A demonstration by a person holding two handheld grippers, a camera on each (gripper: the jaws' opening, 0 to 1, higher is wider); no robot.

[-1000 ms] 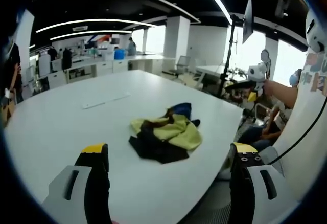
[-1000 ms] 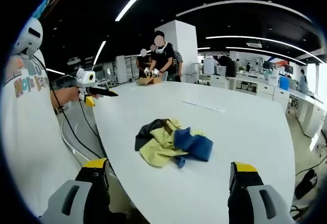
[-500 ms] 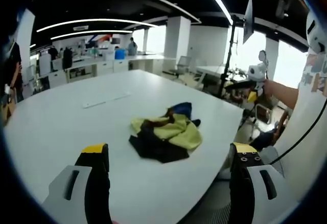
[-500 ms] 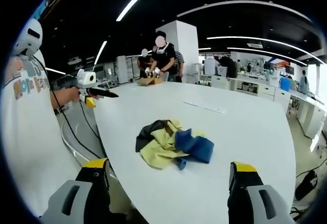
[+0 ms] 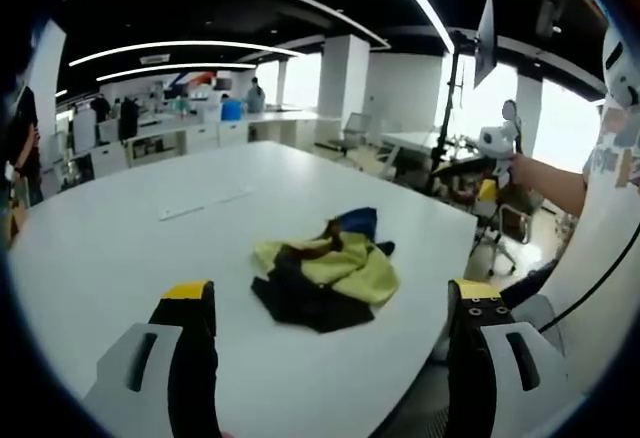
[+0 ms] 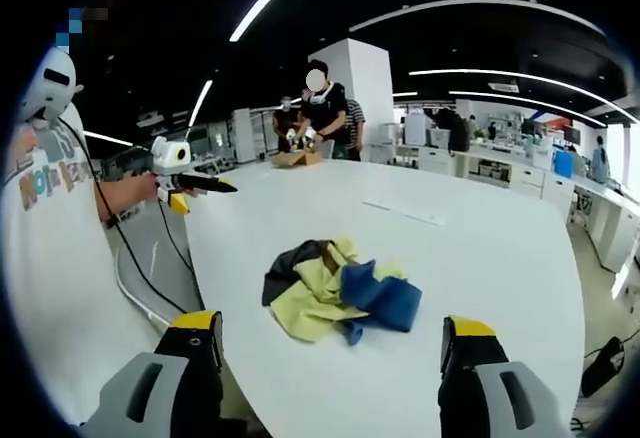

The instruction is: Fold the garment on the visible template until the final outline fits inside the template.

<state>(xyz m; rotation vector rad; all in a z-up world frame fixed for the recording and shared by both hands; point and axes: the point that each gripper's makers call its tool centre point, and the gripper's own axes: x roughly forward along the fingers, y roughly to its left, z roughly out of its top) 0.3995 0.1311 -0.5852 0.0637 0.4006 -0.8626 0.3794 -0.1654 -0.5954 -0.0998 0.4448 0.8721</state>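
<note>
Garment (image 5: 325, 276) crumpled on white table (image 5: 120, 248), open-plan office; both tools wide apart, holding nothing.

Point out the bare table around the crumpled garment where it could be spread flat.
Free: the white table beyond and right of the garment, up to the thin strips, and the stretch between it and the right tool. Tight: the near-left edge, and around the cardboard box.

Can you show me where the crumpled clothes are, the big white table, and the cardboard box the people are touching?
crumpled clothes (image 6: 340, 298), right gripper view, on the yellow and blue folds.
white table (image 5: 110, 248), left gripper view, on its bare top.
cardboard box (image 6: 292, 159), right gripper view, on its side wall at the table's far end.
</note>
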